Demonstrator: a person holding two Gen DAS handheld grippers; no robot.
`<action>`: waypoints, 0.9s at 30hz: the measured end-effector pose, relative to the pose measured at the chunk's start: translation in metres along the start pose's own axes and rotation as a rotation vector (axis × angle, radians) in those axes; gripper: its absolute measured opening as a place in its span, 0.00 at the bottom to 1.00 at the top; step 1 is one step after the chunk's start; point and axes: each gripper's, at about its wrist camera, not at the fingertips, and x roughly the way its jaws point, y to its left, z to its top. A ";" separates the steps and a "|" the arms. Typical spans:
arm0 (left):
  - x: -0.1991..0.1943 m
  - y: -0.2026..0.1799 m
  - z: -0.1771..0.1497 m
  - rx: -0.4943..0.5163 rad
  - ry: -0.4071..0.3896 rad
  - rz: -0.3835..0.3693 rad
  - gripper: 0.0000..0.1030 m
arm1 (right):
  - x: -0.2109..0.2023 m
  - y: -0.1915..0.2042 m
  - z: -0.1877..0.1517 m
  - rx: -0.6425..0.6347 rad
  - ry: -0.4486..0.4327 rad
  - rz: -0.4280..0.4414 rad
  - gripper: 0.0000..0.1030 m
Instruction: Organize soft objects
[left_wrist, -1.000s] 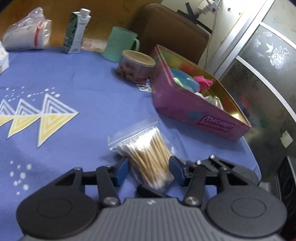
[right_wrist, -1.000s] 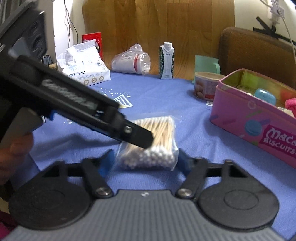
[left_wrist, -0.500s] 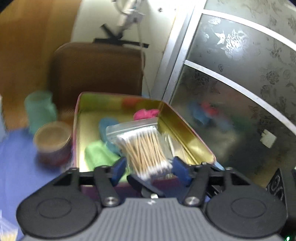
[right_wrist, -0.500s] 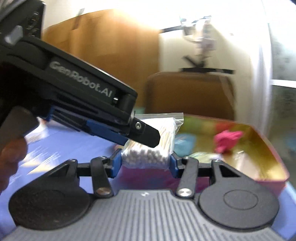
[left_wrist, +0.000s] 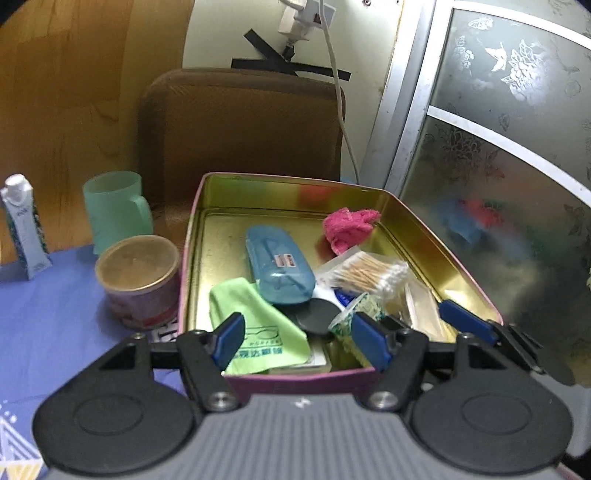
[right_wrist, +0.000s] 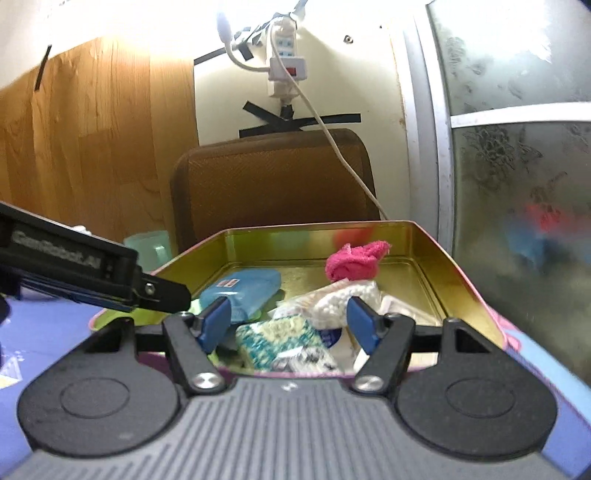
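The bag of cotton swabs (left_wrist: 369, 275) lies inside the pink tin (left_wrist: 194, 236) with the gold lining, at its right side; it also shows in the right wrist view (right_wrist: 343, 301). The tin (right_wrist: 469, 284) also holds a blue case (left_wrist: 279, 269), a green cloth (left_wrist: 258, 325), a pink cloth (left_wrist: 349, 229) and small packets. My left gripper (left_wrist: 301, 341) is open and empty over the tin's near edge. My right gripper (right_wrist: 288, 323) is open and empty just right of it, also over the near edge.
A lidded round can (left_wrist: 138, 278), a mint green mug (left_wrist: 116, 210) and a small carton (left_wrist: 24, 227) stand on the blue tablecloth left of the tin. A brown chair back (left_wrist: 240, 125) is behind the tin. A frosted glass door (left_wrist: 509, 166) is at the right.
Both grippers carried the swab bag from the tablecloth over to the tin. Both have opened, and the bag now lies in the tin.
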 end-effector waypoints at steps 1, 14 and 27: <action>-0.005 -0.001 -0.002 0.008 -0.006 0.009 0.64 | -0.006 0.001 -0.002 0.005 -0.005 0.000 0.69; -0.060 -0.004 -0.043 0.063 -0.048 0.152 0.80 | -0.052 0.002 -0.014 0.113 0.020 0.018 0.69; -0.073 0.008 -0.073 0.037 -0.004 0.239 1.00 | -0.068 0.019 -0.024 0.172 0.097 0.054 0.76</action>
